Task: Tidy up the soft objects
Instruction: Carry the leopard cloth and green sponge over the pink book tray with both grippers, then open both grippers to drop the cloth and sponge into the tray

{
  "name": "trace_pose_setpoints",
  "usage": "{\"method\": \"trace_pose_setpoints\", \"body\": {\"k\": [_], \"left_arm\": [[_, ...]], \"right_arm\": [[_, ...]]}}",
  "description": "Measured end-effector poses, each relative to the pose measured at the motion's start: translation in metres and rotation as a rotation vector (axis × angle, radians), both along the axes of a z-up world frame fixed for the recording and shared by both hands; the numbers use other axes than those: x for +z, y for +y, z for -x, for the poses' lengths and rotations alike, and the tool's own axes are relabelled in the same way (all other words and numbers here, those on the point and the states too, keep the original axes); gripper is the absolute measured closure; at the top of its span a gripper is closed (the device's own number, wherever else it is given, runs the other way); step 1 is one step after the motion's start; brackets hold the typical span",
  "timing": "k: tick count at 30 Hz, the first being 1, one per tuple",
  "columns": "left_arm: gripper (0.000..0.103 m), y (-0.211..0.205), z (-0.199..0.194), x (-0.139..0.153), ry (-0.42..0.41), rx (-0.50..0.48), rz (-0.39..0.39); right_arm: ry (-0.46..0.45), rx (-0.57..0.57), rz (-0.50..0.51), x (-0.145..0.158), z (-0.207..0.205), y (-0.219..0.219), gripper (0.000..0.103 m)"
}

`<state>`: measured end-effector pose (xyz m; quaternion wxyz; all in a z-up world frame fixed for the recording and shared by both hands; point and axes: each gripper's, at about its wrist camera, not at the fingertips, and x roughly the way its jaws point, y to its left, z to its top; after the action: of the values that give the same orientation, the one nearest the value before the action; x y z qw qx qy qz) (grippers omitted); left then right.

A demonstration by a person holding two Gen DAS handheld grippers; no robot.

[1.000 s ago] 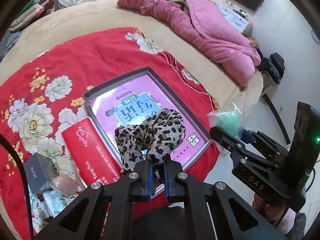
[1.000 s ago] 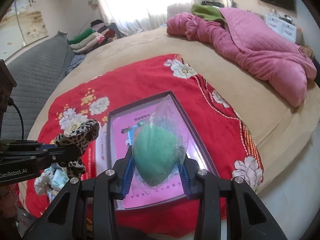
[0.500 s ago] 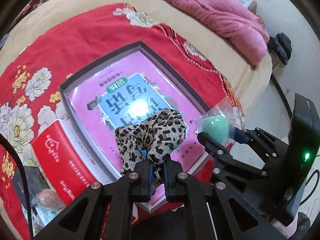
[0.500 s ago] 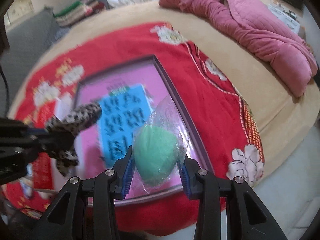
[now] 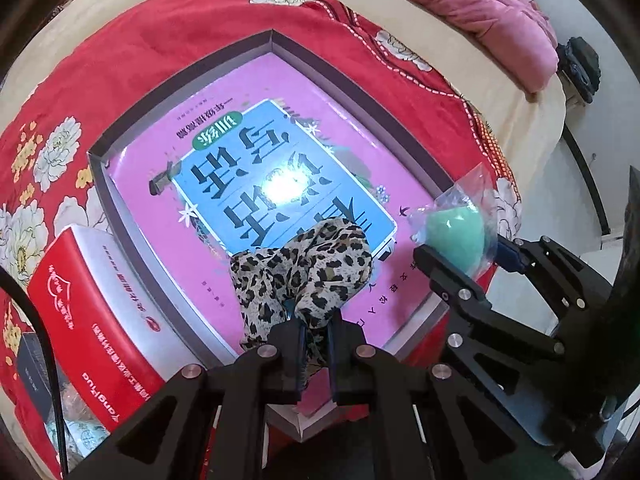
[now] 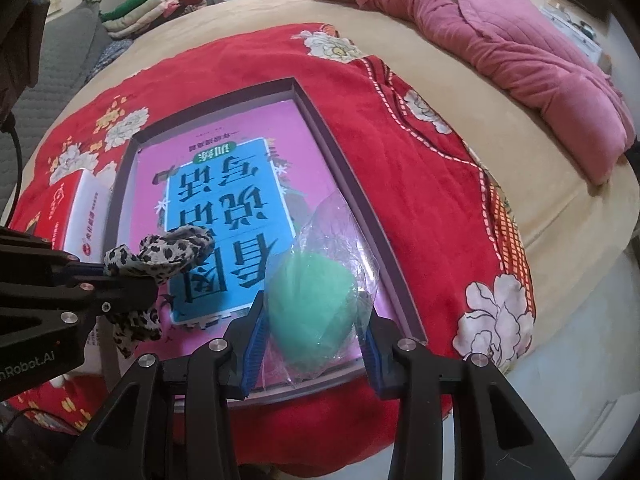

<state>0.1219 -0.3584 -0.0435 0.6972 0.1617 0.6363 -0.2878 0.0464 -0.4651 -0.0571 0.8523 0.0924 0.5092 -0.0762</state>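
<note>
My left gripper (image 5: pixel 314 330) is shut on a leopard-print scrunchie (image 5: pixel 304 268) and holds it above the near part of a shallow grey-rimmed box (image 5: pixel 276 38) with a pink and blue printed bottom. It also shows in the right wrist view (image 6: pixel 160 252). My right gripper (image 6: pixel 314 328) is shut on a green sponge in a clear plastic bag (image 6: pixel 314 308), above the box's near right corner. The bagged sponge also shows in the left wrist view (image 5: pixel 456 236), right of the scrunchie.
The box lies on a red floral blanket (image 6: pixel 420 184) on a beige bed. A red and white carton (image 5: pixel 92 320) lies left of the box, with small packets (image 5: pixel 80 436) near it. A pink quilt (image 6: pixel 520 52) lies at the far right. The bed edge is close on the right.
Both grippers have moved forward and down over the box, each still holding its object. The box now looks larger and closer in both views.
</note>
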Motion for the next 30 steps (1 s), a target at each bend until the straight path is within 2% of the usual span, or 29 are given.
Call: {"method": "trace_pose_setpoints", "body": {"k": [6,8,12,14,17,21,23,27,30], "left_arm": [[0.094,-0.002,-0.001,-0.005,0.004,-0.008,-0.016],[0.094,-0.003,-0.001,-0.007,0.012,-0.008,-0.023],[0.094,-0.007,0.002,-0.013,0.014,-0.021,-0.043],[0.094,-0.009,0.003,-0.015,0.013,-0.022,-0.046],[0.092,-0.010,0.004,-0.016,0.019,-0.022,-0.045],[0.086,-0.013,0.007,-0.018,0.030,-0.039,-0.054],[0.083,-0.015,0.009,-0.020,0.033,-0.042,-0.052],[0.069,-0.018,0.010,-0.019,0.004,-0.045,-0.063],[0.064,-0.018,0.012,-0.014,-0.003,-0.048,-0.040]], "right_arm": [[-0.005,-0.014,-0.026,-0.005,0.003,-0.004,0.059],[-0.005,-0.007,-0.040,-0.006,0.005,-0.004,0.053],[-0.019,-0.014,-0.044,-0.003,0.011,-0.006,0.050],[-0.023,-0.021,-0.044,-0.001,0.014,-0.007,0.044],[-0.029,-0.038,-0.043,0.003,0.022,-0.009,0.043],[-0.058,-0.072,-0.055,0.014,0.034,-0.014,0.042],[-0.064,-0.082,-0.076,0.018,0.038,-0.016,0.038],[-0.071,-0.088,-0.064,0.026,0.043,-0.019,0.036],[-0.092,-0.102,-0.074,0.033,0.047,-0.022,0.036]]}}
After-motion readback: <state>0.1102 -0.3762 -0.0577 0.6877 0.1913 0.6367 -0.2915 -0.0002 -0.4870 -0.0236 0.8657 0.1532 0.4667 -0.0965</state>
